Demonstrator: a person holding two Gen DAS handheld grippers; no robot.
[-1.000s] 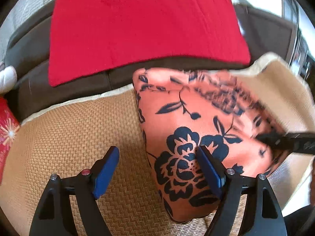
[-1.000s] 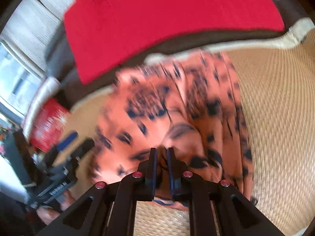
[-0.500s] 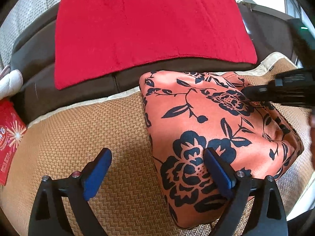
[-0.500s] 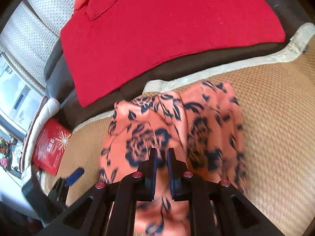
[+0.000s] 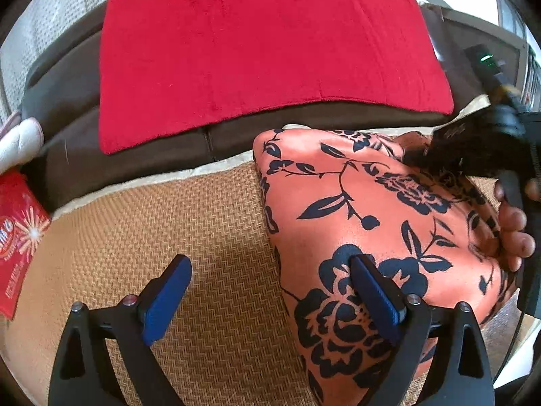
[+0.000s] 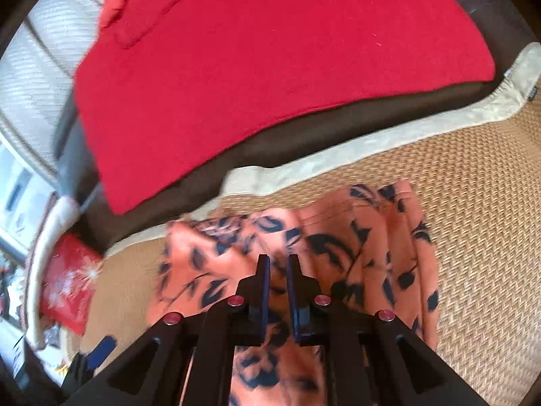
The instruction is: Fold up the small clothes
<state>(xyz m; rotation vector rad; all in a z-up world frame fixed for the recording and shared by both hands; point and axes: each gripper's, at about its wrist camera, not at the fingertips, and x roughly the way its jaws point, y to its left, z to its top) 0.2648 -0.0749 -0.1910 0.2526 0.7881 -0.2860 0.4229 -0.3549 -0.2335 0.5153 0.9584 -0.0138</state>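
An orange garment with a dark floral print (image 5: 372, 223) lies folded on a woven tan mat (image 5: 203, 237). My left gripper (image 5: 270, 294) is open, its left finger over the mat and its right finger (image 5: 372, 301) over the garment's near left part. My right gripper (image 6: 278, 267) hovers over the garment (image 6: 338, 243) with its jaws nearly closed and a narrow gap between them; nothing shows between them. In the left wrist view the right gripper (image 5: 473, 149) comes in blurred over the garment's far right corner.
A red towel (image 5: 263, 54) lies on a dark brown sofa (image 5: 67, 101) behind the mat. A red packet (image 5: 17, 237) lies at the mat's left edge. The mat has a cream border (image 6: 372, 142). A white cloth (image 5: 17, 138) sits at far left.
My right gripper has carried the garment's edge over and moved to its far side; the garment now lies folded. My left gripper has stayed open and drawn closer.
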